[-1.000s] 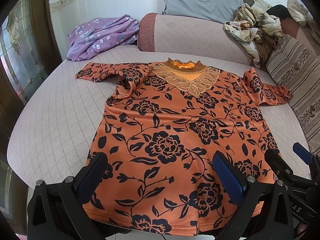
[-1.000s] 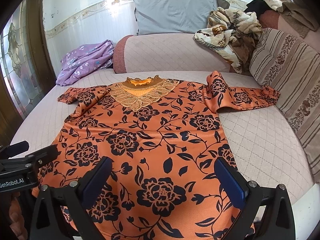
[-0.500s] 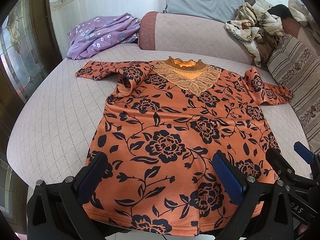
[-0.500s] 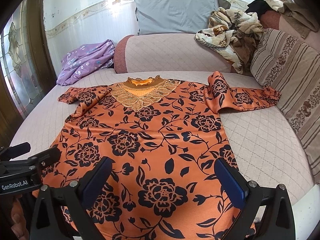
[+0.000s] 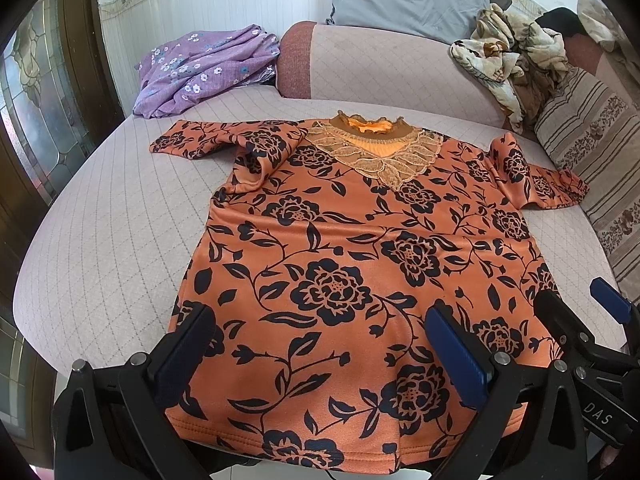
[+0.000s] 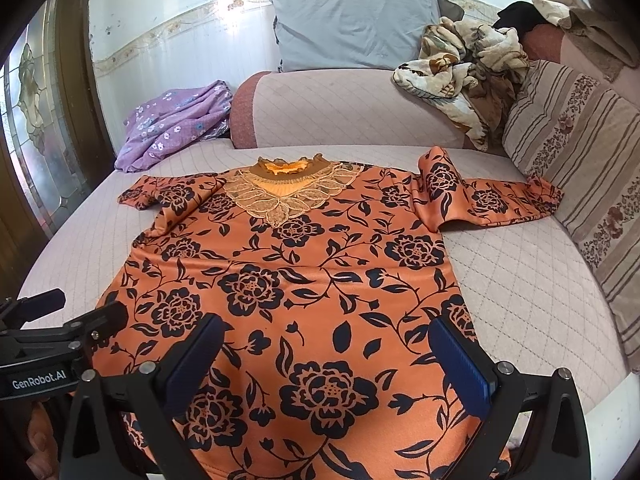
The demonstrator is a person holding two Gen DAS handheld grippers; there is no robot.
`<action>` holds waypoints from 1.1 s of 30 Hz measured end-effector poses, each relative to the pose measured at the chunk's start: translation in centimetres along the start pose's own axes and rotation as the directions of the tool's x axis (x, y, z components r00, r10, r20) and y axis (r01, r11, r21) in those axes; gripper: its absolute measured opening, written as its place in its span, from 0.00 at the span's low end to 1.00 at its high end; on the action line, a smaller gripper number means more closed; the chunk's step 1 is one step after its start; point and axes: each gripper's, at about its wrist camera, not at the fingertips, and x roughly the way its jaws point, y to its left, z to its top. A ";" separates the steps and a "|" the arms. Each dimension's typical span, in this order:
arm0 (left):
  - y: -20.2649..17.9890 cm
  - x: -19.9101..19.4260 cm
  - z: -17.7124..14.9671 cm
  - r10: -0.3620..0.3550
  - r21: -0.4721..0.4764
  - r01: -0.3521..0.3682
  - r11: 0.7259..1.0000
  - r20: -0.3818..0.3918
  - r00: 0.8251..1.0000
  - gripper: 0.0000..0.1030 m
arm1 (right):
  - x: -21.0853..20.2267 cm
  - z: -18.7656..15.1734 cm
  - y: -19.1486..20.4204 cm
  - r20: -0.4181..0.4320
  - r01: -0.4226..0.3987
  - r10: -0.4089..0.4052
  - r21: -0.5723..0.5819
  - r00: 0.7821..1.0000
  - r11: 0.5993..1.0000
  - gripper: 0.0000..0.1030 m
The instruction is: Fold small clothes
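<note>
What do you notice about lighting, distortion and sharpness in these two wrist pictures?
Left wrist view: fisheye bends the bed edge into a curve, corners go black, the blouse is sharp, evenly daylit with soft shadows. Right wrist view: same curving, the wall top glares white, the left gripper at the frame edge looks stretched.

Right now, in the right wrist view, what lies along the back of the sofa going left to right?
Purple floral cloth → grey pillow → crumpled beige patterned blanket → striped floral cushion.
</note>
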 end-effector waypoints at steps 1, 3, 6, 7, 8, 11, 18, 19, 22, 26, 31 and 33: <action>0.0 0.0 0.0 0.000 0.000 0.000 1.000 -0.001 1.000 1.00 | 0.0 0.0 0.0 0.000 -0.001 0.001 0.000 1.000 1.000 1.00; -0.1 0.1 0.0 -0.001 -0.001 0.001 1.000 -0.003 1.000 1.00 | 0.1 0.0 0.0 -0.001 -0.002 0.002 -0.001 1.000 1.000 1.00; 0.0 0.4 0.0 -0.001 0.000 0.001 1.000 -0.009 1.000 1.00 | 0.3 0.0 0.1 -0.005 -0.005 0.005 -0.001 1.000 1.000 1.00; 0.0 0.5 0.0 -0.002 -0.001 0.002 1.000 -0.010 1.000 1.00 | 0.4 0.0 0.1 -0.006 -0.006 0.006 -0.002 1.000 1.000 1.00; 0.1 0.7 0.1 -0.004 -0.002 0.004 1.000 -0.012 1.000 1.00 | 0.5 0.0 0.1 -0.009 -0.007 0.007 -0.004 1.000 1.000 1.00; 0.6 1.3 0.3 0.001 -0.011 -0.002 1.000 -0.019 1.000 1.00 | 1.0 0.3 -0.1 -0.020 -0.017 0.017 -0.002 1.000 1.000 1.00; 7.7 3.6 3.7 0.043 -0.149 -0.044 0.988 -0.014 0.999 1.00 | 2.4 2.3 -4.6 -0.026 -0.057 0.060 0.091 0.998 0.994 1.00; 9.5 4.1 4.3 0.057 -0.189 -0.058 0.980 -0.014 0.998 1.00 | 2.7 2.8 -6.0 -0.020 -0.071 0.075 0.125 0.997 0.990 1.00; 15.3 6.3 6.0 0.101 -0.306 -0.103 0.947 -0.024 0.995 1.00 | 4.4 4.4 -12.4 0.003 -0.110 0.114 0.273 0.994 0.956 1.00; 20.6 9.6 6.9 0.111 -0.425 -0.128 0.896 -0.066 0.992 1.00 | 8.5 5.6 -22.8 0.007 -0.083 0.092 0.515 0.996 0.853 1.00; 22.1 12.7 7.7 0.133 -0.468 -0.146 0.872 -0.060 0.989 1.00 | 13.7 7.0 -33.2 -0.027 0.006 0.016 0.680 1.000 0.733 0.86; 22.1 14.1 7.7 0.145 -0.467 -0.155 0.870 -0.059 0.988 1.00 | 15.8 8.0 -36.7 -0.060 0.061 -0.025 0.719 0.998 0.693 0.76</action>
